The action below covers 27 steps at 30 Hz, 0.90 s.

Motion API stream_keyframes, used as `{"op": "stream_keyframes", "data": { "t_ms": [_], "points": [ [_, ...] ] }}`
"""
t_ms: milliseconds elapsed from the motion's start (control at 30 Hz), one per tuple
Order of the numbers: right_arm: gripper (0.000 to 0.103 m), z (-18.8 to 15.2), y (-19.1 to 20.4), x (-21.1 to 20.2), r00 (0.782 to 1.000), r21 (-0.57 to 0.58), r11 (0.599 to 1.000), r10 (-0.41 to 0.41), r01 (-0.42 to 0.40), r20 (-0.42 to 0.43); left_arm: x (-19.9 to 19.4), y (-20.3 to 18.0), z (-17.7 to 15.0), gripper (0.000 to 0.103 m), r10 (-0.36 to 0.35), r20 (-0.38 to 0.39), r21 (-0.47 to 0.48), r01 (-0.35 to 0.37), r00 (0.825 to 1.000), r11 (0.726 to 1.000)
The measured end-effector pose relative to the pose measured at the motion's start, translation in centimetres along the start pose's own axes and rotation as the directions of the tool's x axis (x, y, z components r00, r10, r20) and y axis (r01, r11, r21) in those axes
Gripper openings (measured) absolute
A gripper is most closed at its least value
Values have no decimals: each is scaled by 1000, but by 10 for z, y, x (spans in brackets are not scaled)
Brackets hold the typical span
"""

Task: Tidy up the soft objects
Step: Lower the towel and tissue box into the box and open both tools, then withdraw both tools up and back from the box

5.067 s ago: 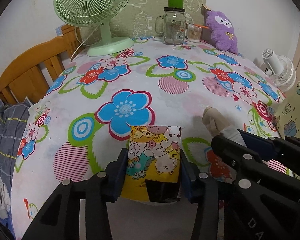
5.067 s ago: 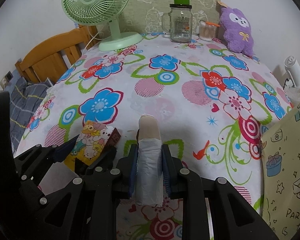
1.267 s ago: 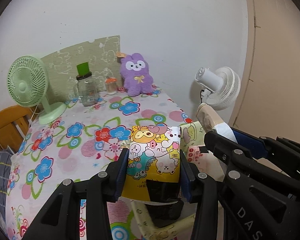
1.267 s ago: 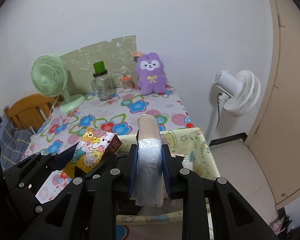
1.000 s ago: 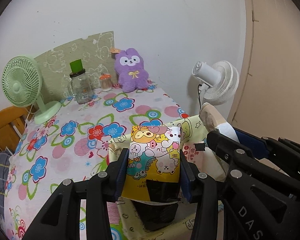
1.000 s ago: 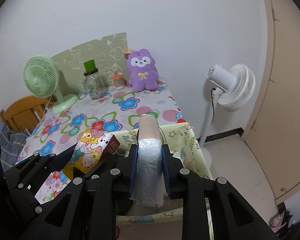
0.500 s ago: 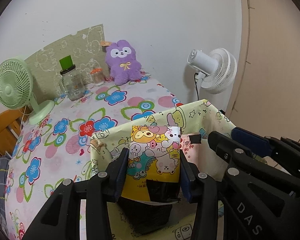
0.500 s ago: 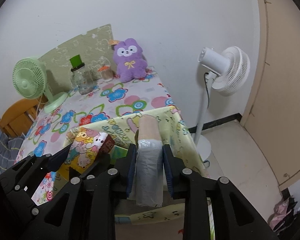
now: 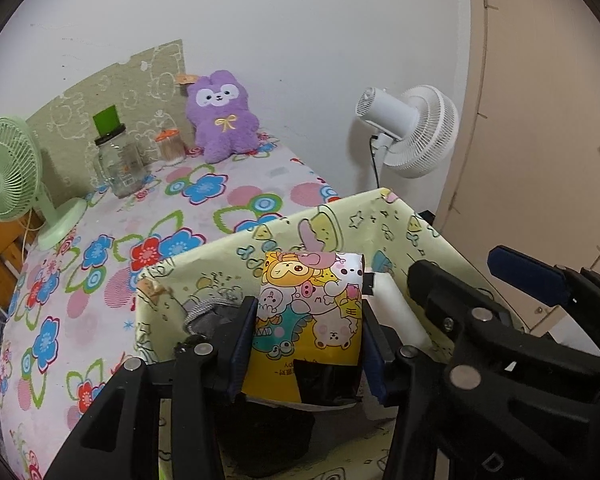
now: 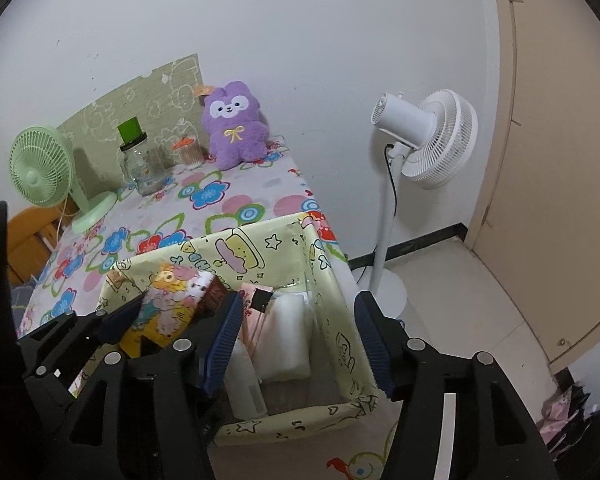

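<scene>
Left wrist view: my left gripper is over the open yellow-green cartoon-print box that stands at the edge of the floral tabletop. The cartoon-print packet sits between my left fingers; they are easing apart, yet both pads are in contact with the packet's sides, so it is clasped, upright, above the box interior. Dark items lie on the box floor beneath it. My right gripper's black frame fills the lower right, and a white roll lies in the box beside it. Right wrist view: my right gripper hovers over the same box; its fingers are spreading, with nothing pressed between them. Below the gap, the white wrapped roll lies inside the box against its right-hand wall, released. The packet shows at left, in the left gripper. On the tabletop's far side stand a purple plush, a glass jar and a green fan.
</scene>
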State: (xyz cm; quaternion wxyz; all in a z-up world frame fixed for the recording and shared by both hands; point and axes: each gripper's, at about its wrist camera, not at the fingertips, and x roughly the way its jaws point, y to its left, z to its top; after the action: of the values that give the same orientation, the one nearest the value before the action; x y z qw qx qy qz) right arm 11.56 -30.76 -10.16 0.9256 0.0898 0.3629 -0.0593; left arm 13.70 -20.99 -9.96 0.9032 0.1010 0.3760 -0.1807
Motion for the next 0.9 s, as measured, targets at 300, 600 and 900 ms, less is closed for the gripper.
{"op": "stream_keyframes", "data": {
  "t_ms": [300,600,900],
  "points": [
    [65,0,2,-1,1000,-1,1000,2,-2,1,-4,4,-2,82,-10,8,-5,11,1000,1000],
    [70,1,23,-12,999,-17,999,29,-29,20,-23,20,-4,96,-8,46,-18,8,999,1000],
    [74,0,58,-26,996,-68,995,77,-74,52,-52,48,-11,101,36,93,-53,-31,995,998]
  ]
}}
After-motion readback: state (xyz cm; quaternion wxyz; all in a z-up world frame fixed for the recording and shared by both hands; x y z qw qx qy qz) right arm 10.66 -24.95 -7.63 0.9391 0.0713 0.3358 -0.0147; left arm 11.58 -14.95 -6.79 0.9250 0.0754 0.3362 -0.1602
